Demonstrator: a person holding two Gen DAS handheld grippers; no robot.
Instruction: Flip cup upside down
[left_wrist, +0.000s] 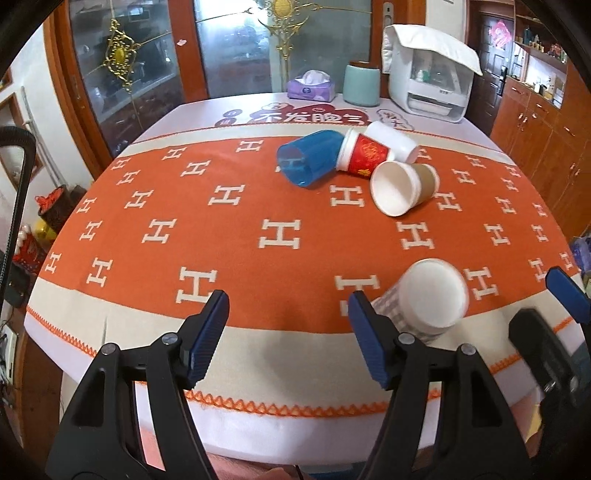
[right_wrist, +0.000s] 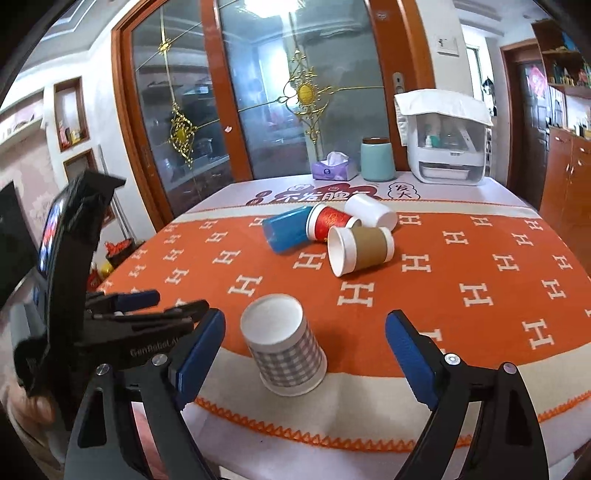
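Four cups lie tipped in a heap mid-table: blue (right_wrist: 286, 232), red (right_wrist: 330, 222), white (right_wrist: 371, 210), brown (right_wrist: 360, 249). The checked cup (right_wrist: 286, 350) stands upside down near my edge, between my right gripper's (right_wrist: 304, 354) wide-open fingers, untouched. My left gripper (left_wrist: 288, 338) gapes empty beside it.

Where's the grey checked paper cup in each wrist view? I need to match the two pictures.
Left wrist: the checked cup sits low and right of centre, upside down on the tablecloth's near edge, just right of the left tool.
Right wrist: the same cup is low and centre-left, between the open fingers of the right tool.
Shared landmark: the brown-sleeved cup lying on its side behind it.
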